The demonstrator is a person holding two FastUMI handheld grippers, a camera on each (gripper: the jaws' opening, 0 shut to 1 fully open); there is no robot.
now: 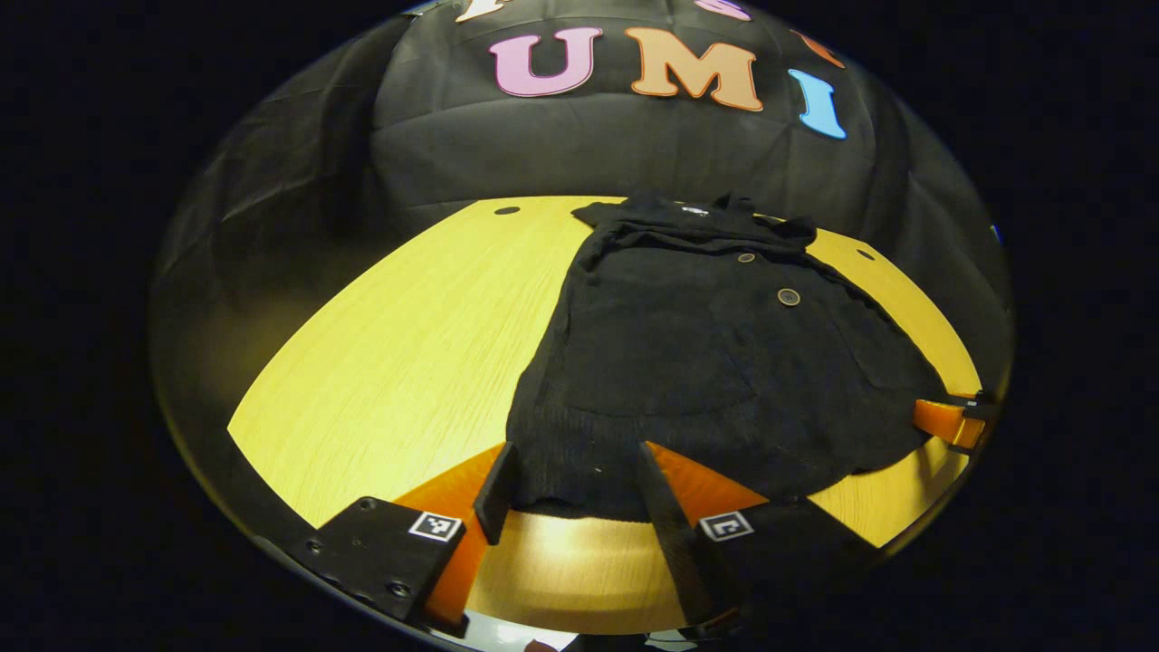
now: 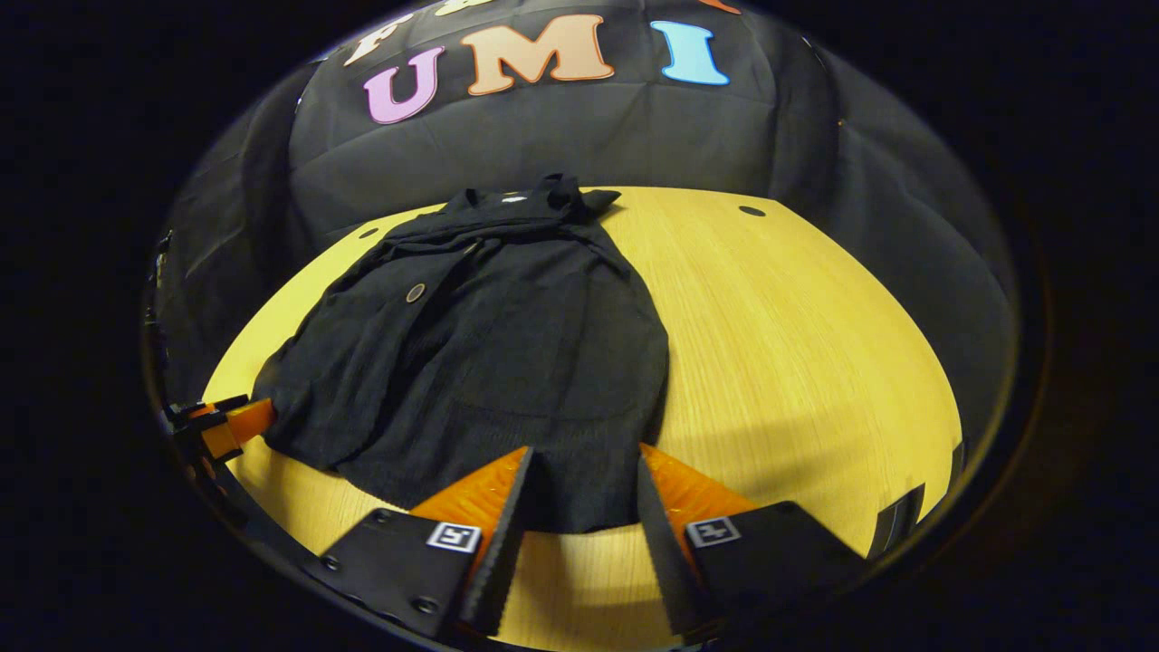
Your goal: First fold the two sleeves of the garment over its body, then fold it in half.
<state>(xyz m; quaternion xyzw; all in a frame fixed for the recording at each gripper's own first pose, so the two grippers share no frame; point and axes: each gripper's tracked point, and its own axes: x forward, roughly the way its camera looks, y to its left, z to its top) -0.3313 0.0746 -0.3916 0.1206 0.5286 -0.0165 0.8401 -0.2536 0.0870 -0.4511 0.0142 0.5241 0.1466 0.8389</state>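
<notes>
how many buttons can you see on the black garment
2. One large button sits mid-chest on the black garment; a smaller button lies just below the collar. Folds may hide others.

The black buttoned garment [image 1: 724, 362] lies flat across the wooden table [image 1: 407, 344], low enough to pass over. Bare tabletop spreads wide on both sides of it; the booth's black cloth wall [image 2: 634, 136] closes the far edge.
</notes>
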